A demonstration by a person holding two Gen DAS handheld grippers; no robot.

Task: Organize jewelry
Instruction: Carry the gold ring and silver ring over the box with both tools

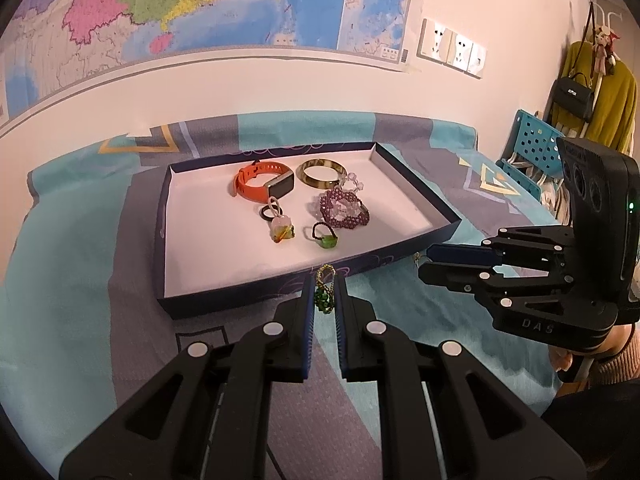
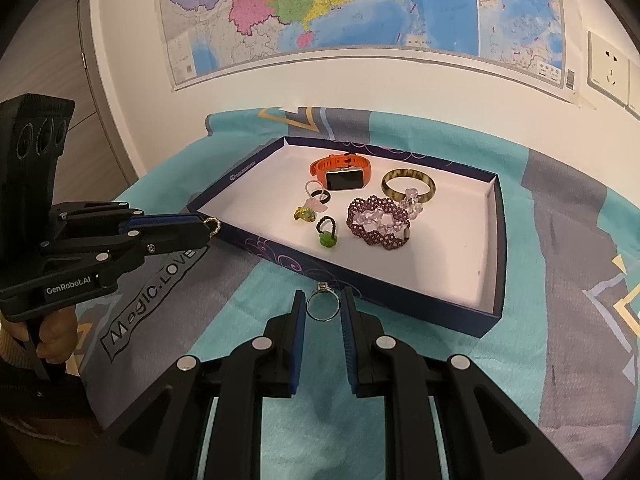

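Two hand-held grippers are mine. Largest, the tray (image 2: 494,240) fills mid-frame on the surface (image 2: 560,340), with the watch (image 2: 342,172), bangle (image 2: 408,186) and bracelet (image 2: 378,222) inside. My left hand-held gripper (image 1: 324,300), lower centre, pinches a green beaded ring (image 1: 325,294). My right hand-held gripper (image 2: 323,308), lower centre, pinches a silver ring (image 2: 323,306) just before the tray's near wall.

L wrist cam looks fwd along its fingers, low & close over the bedspread (image 1: 80,240), facing tray (image 1: 168,200) near edge & wall map (image 1: 200,0). R wrist cam: same, from tray's right. Both share tray, map.
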